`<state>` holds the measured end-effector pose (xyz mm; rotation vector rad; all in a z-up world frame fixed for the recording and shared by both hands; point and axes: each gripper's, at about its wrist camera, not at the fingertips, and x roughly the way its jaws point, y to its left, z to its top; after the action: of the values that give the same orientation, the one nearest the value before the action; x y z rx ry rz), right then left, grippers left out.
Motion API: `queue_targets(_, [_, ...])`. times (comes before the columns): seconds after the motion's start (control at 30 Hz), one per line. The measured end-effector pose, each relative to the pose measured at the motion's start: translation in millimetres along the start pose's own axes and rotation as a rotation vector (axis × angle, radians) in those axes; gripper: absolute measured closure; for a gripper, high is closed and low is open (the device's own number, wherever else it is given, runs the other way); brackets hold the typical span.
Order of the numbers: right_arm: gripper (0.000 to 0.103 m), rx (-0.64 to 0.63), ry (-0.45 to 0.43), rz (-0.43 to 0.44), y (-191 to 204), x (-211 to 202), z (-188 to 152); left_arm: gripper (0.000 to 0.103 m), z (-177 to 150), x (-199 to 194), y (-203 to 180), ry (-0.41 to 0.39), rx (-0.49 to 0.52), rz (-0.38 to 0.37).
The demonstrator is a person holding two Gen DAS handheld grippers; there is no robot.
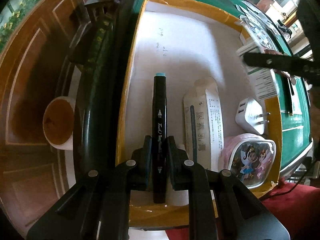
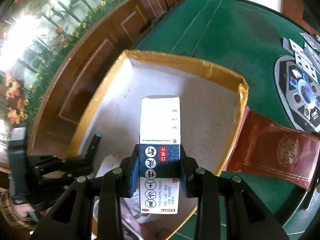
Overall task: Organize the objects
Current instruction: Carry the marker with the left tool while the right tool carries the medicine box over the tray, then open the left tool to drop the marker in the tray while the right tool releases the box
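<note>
A shallow cardboard box [image 1: 128, 64] with yellow-taped rims and a white floor is seen on the green table [image 2: 230, 32], beneath both tongs. Inside it, just right of the left gripper [image 1: 158, 146], a white ointment tube [image 1: 204, 118] is laid lengthwise; further right a white plug adapter [image 1: 250, 116] is found against the box wall, and nearer the camera a pink pouch printed with cartoon fairies [image 1: 252, 160] is tucked into the corner. The left gripper is clenched on a black marker [image 1: 159, 120] with a pale blue end cap, held over the box floor and pointing away from the tongs. The right gripper [image 2: 160, 166] is closed on a medicine carton [image 2: 160, 140], white with a blue band, red patch and printed characters, held above the box interior. The carton's underside is hidden, and whether the marker touches the floor cannot be told. A red booklet [image 2: 280, 156] is partly tucked under the box's right edge. The pouch is largely covered by the carton in the right wrist view.
</note>
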<state>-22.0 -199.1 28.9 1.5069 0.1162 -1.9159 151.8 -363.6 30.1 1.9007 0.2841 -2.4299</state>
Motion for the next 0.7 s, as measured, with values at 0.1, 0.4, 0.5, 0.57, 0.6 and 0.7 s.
queue_targets(0.1, [0.07, -0.016, 0.016, -0.018, -0.5, 8.4, -3.3, 0.089, -1.7, -0.7, 2.7, -0.008, -0.009, -0.009])
queue_targets(0.4, [0.069, -0.062, 0.012, -0.035, -5.6, 15.0, -4.7, 0.089, 4.7, 1.5, 1.7, -0.022, -0.032, -0.017])
queue_targets(0.5, [0.059, -0.062, 0.015, -0.018, -5.9, 13.9, -6.1, 0.078, 6.8, 1.6, 1.5, -0.023, -0.049, -0.005])
queue_targets(0.57, [0.041, -0.064, -0.007, -0.003, -5.3, 7.4, -7.9, 0.067, 7.3, -1.7, 1.7, -0.034, -0.058, -0.016])
queue_targets(0.6, [0.034, -0.067, -0.024, 0.005, -4.2, 2.2, -9.0, 0.062, 7.3, -4.3, 1.9, -0.039, -0.063, -0.023])
queue_targets(0.7, [0.033, -0.082, -0.068, 0.007, -2.8, -15.5, -12.7, 0.053, 8.2, -13.4, -1.7, -0.06, -0.059, -0.021])
